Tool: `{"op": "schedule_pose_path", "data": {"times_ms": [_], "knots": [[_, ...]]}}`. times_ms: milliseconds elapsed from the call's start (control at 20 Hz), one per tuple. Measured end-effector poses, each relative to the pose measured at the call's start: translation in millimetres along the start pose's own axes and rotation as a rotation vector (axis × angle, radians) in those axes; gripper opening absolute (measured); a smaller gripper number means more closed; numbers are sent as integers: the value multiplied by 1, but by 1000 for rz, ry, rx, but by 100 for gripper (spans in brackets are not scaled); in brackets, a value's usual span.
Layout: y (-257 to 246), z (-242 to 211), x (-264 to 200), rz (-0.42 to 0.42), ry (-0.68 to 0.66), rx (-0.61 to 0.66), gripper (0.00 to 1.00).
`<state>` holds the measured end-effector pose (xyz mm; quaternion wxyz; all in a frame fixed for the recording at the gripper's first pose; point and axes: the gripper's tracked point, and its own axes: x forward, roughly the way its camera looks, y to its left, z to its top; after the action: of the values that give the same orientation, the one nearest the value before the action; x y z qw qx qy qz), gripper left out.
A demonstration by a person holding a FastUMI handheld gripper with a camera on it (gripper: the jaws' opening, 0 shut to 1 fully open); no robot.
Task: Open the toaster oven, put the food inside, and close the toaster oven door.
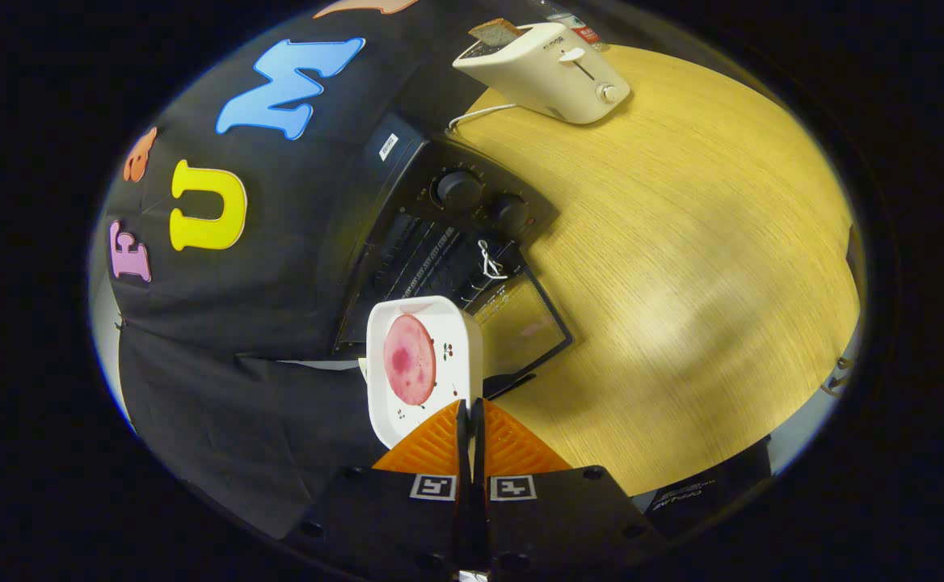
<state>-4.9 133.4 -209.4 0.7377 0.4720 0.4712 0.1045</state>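
The gripper-mounted fisheye looks steeply down, rolled sideways, close over the open toaster oven (448, 242) and table (682, 267).

Near edge of the white plate (423, 368) behind the tool (470, 412); oven (440, 242) interior dark.

Wooden table (682, 267) — black toaster oven (456, 234), door (524, 323) open, pale toaster (549, 73) beyond

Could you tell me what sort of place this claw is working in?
Probably a staged kitchen booth: a wooden table holds an open toaster oven and a pop-up toaster. The claw is shut on a white plate of food.
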Motion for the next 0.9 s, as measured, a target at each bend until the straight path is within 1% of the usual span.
{"op": "schedule_pose_path", "data": {"times_ms": [150,250,400,500,650,900], "knots": [[8,6,29,10,-5,42,1],[15,14,46,31,-25,84,1],[13,28,67,22,-130,102,1],[16,33,79,38,-164,154,1],[18,37,97,46,-172,225,2],[35,57,124,78,-231,338,2]]}}
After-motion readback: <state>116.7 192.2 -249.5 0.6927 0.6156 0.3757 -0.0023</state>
